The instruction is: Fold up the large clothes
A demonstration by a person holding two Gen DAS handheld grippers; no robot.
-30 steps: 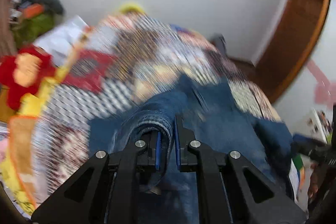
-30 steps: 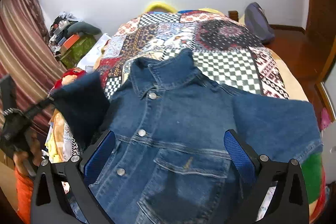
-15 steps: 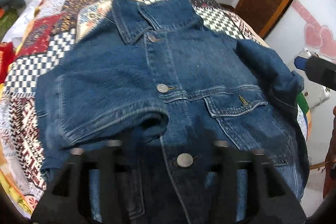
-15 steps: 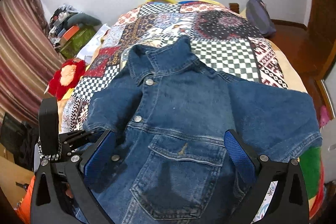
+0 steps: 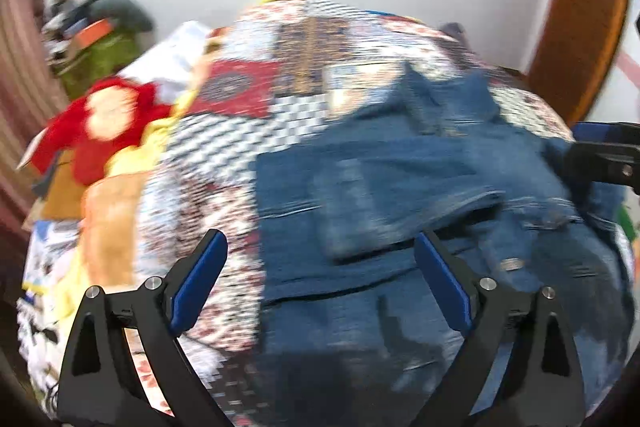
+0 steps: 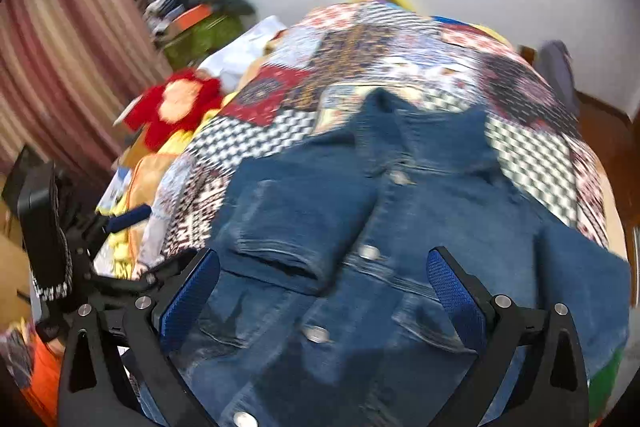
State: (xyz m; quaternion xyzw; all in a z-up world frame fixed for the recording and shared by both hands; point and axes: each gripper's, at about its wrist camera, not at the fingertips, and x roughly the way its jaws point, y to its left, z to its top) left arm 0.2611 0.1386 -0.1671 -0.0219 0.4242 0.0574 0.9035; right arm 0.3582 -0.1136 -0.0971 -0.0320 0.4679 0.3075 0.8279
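Denim jacket (image 6: pixel 400 227) beneath right gripper (image 6: pixel 320 283)

No legible text, labels, brands or numbers in either wrist view. Both frames are motion-blurred; any small print, possibly present, cannot be resolved.

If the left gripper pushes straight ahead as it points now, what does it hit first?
Most likely the denim jacket: the open left gripper frames the folded-in sleeve's edge, with the patchwork quilt just beside it. The frame is blurred, so depth is uncertain.
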